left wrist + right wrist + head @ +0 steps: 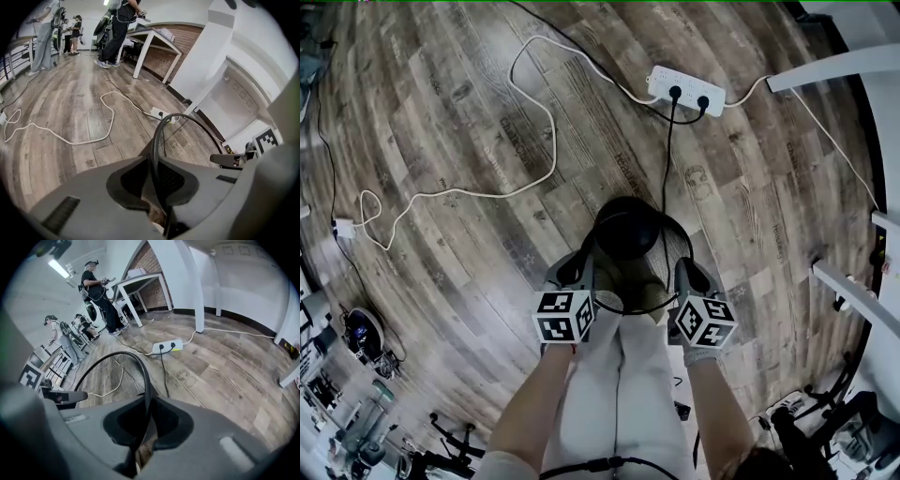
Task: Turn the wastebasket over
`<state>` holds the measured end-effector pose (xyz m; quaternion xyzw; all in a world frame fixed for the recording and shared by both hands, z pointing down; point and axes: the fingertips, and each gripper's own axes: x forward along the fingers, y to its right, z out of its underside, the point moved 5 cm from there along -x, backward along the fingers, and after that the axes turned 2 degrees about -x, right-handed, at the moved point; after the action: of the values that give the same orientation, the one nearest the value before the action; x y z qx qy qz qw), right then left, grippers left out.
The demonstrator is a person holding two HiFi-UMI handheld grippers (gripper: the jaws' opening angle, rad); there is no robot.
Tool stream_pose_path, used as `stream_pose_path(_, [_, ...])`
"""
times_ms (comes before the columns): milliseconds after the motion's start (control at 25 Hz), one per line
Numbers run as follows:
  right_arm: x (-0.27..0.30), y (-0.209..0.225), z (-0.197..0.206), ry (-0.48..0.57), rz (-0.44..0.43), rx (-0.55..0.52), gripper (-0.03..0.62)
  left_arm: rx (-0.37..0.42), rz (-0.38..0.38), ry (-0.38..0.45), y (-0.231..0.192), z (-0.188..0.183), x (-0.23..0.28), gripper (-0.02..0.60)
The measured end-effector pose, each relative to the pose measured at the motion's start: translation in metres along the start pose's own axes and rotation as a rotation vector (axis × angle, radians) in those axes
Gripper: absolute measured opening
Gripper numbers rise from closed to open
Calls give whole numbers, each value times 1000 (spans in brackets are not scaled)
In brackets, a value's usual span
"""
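Head view is showing the left hand-held gripper (577,272) clamping one side of the rim of the black mesh wastebasket (628,230), which is sitting on the wood floor (459,112) just ahead of the person's legs (619,394). Its dark round bottom is lying farther off than the rim, so its long axis is running away from the person. The right hand-held gripper (689,277) is clamping the opposite side. Faint print on the planks is showing too small to read.
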<state>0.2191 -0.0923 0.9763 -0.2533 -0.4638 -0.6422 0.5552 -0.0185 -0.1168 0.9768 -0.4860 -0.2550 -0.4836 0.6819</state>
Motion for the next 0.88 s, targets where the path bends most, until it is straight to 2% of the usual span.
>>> stream_pose_path(280, [-28, -2, -19, 19, -9, 11, 23, 3, 0, 18, 21, -16, -20, 35])
stream_pose_path(880, [-110, -27, -49, 12, -46, -3, 26, -19, -27, 34, 61, -35, -105, 34])
